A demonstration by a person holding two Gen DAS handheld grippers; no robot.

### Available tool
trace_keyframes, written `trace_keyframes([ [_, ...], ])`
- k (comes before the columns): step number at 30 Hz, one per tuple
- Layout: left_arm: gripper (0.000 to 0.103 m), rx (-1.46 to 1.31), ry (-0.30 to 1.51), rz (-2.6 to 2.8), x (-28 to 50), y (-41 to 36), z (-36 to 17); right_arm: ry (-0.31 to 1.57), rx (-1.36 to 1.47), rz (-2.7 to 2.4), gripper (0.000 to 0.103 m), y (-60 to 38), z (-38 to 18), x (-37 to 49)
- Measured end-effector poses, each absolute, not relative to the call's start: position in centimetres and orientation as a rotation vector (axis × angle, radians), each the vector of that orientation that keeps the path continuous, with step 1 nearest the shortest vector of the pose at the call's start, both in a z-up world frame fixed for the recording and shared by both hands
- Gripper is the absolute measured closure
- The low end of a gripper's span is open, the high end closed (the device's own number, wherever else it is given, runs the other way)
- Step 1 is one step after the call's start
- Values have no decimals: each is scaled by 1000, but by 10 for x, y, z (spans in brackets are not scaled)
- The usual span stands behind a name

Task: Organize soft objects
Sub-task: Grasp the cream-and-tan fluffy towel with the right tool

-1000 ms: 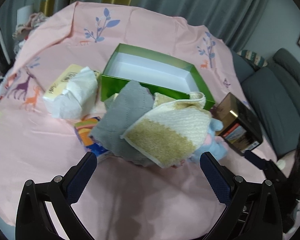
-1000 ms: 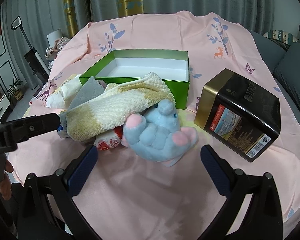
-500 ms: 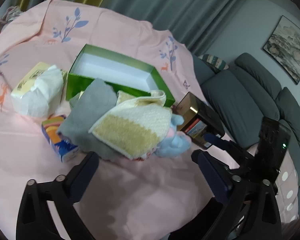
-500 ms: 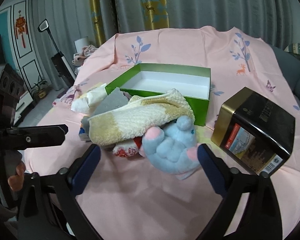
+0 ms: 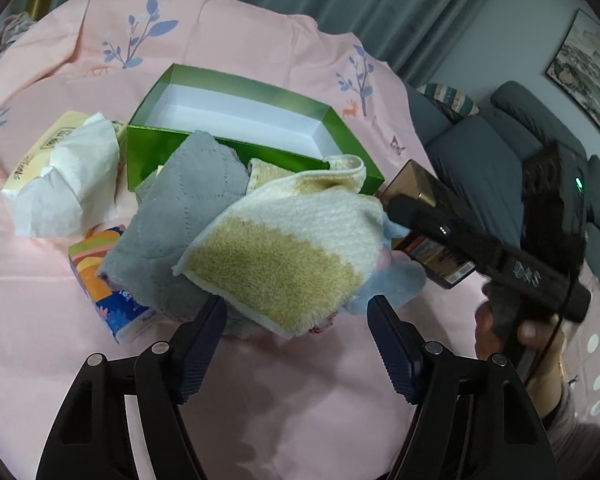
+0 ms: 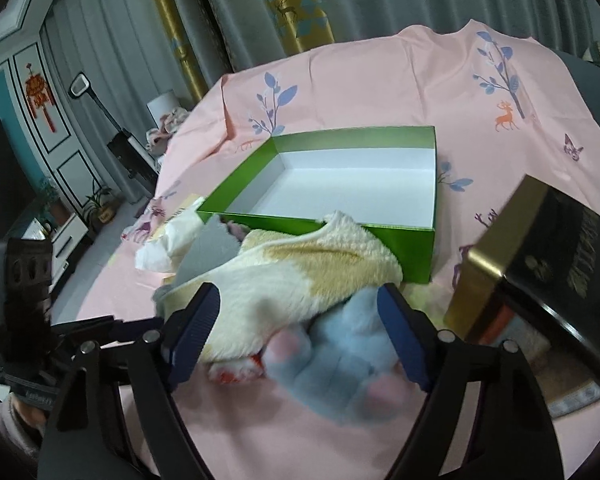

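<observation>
A cream-and-tan towel [image 5: 284, 248] [image 6: 292, 276] tops a pile on the pink cloth, in front of an open green box [image 5: 152, 148] [image 6: 416, 252]. A grey cloth [image 5: 180, 208] [image 6: 208, 252] lies under its left side. A blue plush toy [image 5: 396, 280] [image 6: 348, 360] lies under its right side. My left gripper [image 5: 296, 316] is closing, with the towel's near hem between its jaws and the pads apart from it. My right gripper [image 6: 298, 304] is closing around the towel end and the plush, with no pad seen pressing.
A black-and-gold tin [image 5: 420, 188] [image 6: 540, 260] stands right of the pile. A white tissue pack [image 5: 60, 176] and a colourful packet [image 5: 100, 280] lie to the left. A small red-and-white item [image 6: 232, 372] peeks from under the towel. A grey sofa [image 5: 480, 160] is beyond the table.
Both grippers have come in closer to the pile and their jaws have narrowed. The right gripper now reaches in beside the tin and the towel's right end.
</observation>
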State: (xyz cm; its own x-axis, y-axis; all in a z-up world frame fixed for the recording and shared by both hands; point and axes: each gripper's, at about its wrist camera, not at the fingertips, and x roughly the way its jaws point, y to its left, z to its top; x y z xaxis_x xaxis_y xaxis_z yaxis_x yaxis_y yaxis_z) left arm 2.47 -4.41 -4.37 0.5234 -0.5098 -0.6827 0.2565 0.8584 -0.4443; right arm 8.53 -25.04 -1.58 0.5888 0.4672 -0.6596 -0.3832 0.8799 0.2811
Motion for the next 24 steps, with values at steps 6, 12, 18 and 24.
trace_keyframes([
  [6, 62, -312, 954, -445, 38, -48, -56, 871, 83, 523, 61, -243, -27, 108],
  [12, 82, -358, 930, -462, 41, -45, -51, 867, -30, 526, 94, -234, -25, 107],
  [18, 87, -472, 908, -523, 37, -35, -40, 818, 74, 636, 101, -235, 1, 95],
  [24, 87, -480, 857, -530, 31, -26, -19, 763, -44, 608, 96, -221, 29, 78],
])
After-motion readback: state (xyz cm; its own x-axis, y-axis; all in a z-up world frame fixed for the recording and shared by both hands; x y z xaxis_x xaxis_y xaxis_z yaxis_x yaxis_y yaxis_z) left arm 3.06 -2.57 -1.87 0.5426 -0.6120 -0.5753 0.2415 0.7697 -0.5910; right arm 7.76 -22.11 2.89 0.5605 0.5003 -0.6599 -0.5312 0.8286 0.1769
